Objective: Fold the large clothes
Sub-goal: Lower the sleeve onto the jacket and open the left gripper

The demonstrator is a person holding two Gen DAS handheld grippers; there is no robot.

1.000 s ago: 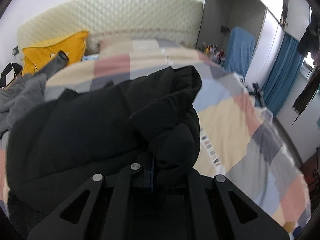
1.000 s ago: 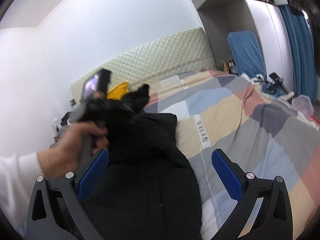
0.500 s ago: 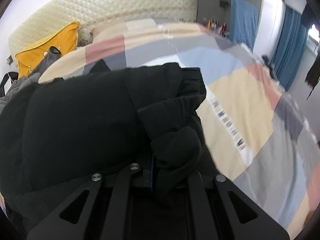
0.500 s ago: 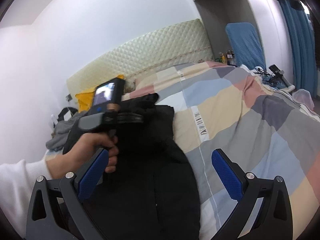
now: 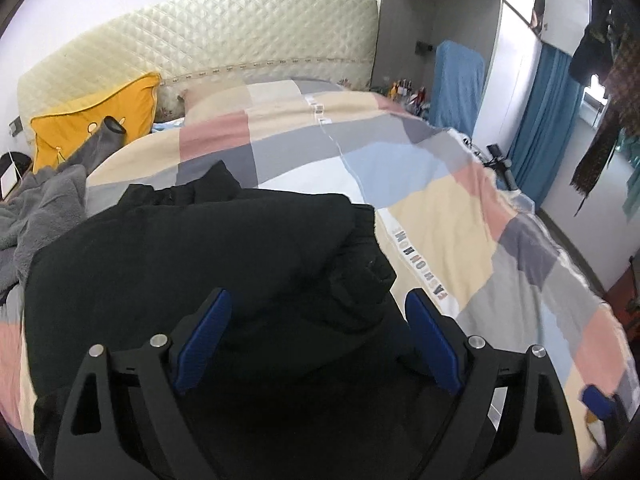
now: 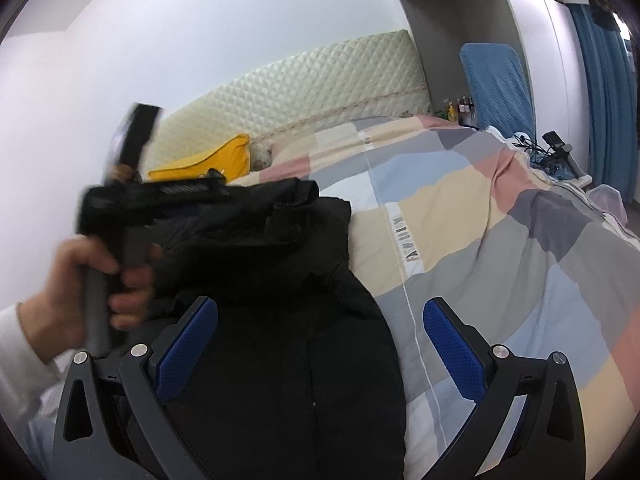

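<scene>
left tongs (image 5: 316,334) released, over jacket (image 5: 192,280) | right tongs (image 6: 320,346) released, jacket lower left, long axis up-frame | left nearer

- We see a black jacket (image 5: 192,264) of matt, puffy cloth.
- We see a soft cotton-like patchwork bedspread (image 5: 436,216).
- We see a quilted, slightly glossy headboard (image 5: 224,36).
- We see blue pads (image 6: 450,350), finely textured, on matt black plastic arms with metal rivets.

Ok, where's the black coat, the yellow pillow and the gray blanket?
coat (image 5: 192,264): left wrist view, middle of the folded black bulk.
pillow (image 5: 88,124): left wrist view, its yellow front face.
blanket (image 5: 44,204): left wrist view, fuzzy gray heap at the left.
</scene>
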